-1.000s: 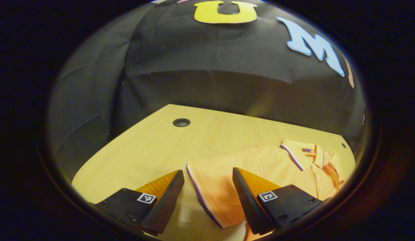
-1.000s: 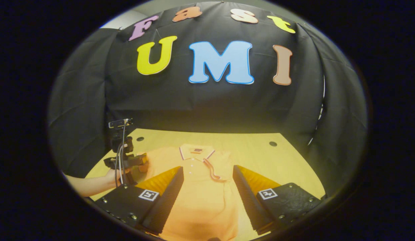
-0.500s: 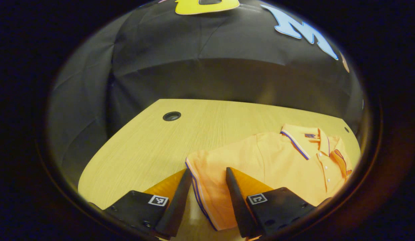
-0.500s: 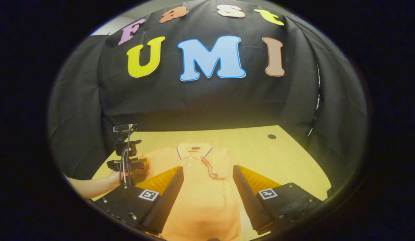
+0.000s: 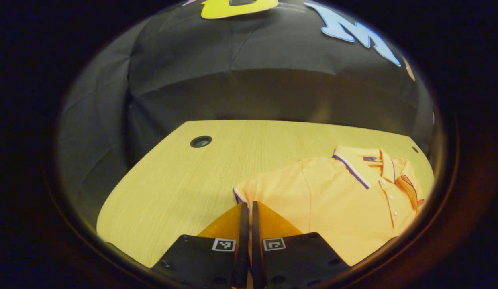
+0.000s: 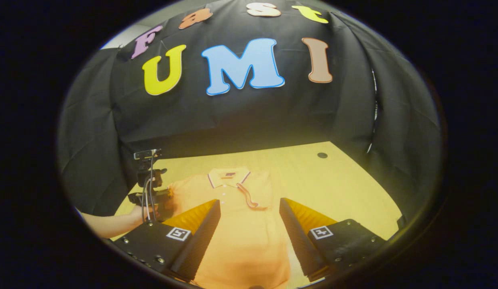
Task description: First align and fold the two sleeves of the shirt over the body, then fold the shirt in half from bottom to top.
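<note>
Fingers of the left gripper (image 5: 246,208) are pressed together on the cuff of the shirt's near sleeve (image 5: 249,192), the striped hem just ahead of the tips and to their left. From this gripper the orange polo shirt (image 5: 345,200) spreads ahead and to the right, flat on the wooden table (image 5: 180,180); its collar (image 5: 359,160) lies far right, and a round cable hole (image 5: 201,141) sits ahead to the left.

In the right gripper view, the right gripper (image 6: 249,206) hovers with its fingers wide apart — nothing between them but the shirt's body (image 6: 243,241) lying below. The collar (image 6: 228,176) is straight ahead, and the other sleeve (image 6: 251,198) already lies folded across the chest, its dark-trimmed cuff just ahead between the fingertips. To the far left, the left gripper (image 6: 162,198) appears again at the shirt's edge, held by a person's hand (image 6: 138,210) with a bare forearm — a small camera (image 6: 146,153) stands on top of it. A second table hole (image 6: 322,155) lies ahead to the right.
</note>
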{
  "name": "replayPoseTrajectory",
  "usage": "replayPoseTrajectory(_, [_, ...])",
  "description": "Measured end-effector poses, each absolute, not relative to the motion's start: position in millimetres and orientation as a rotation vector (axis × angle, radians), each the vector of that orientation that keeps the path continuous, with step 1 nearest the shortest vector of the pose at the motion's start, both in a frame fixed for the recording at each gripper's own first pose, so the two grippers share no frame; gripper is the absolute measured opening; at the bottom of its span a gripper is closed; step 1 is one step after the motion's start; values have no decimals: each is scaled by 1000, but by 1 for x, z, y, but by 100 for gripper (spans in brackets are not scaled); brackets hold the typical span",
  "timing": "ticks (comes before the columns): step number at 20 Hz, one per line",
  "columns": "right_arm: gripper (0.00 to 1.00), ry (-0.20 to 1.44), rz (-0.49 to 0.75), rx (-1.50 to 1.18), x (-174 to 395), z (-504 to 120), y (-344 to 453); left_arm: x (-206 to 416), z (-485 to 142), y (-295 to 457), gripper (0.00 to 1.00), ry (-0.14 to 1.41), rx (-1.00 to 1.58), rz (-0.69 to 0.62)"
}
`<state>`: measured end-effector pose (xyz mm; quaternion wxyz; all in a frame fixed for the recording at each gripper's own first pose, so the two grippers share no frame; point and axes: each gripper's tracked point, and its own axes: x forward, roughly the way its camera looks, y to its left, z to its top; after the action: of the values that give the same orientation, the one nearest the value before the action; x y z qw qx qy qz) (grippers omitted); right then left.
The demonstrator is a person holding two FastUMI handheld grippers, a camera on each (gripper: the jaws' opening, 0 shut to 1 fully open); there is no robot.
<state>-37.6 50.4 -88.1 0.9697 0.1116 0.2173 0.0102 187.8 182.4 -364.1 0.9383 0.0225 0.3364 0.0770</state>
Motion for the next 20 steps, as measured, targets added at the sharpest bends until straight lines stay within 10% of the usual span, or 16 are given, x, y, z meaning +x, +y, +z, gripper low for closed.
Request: replayPoseTrajectory(20, [93,433,-93,262,-46,-96,57,207,-317,65,11,614,138,-91])
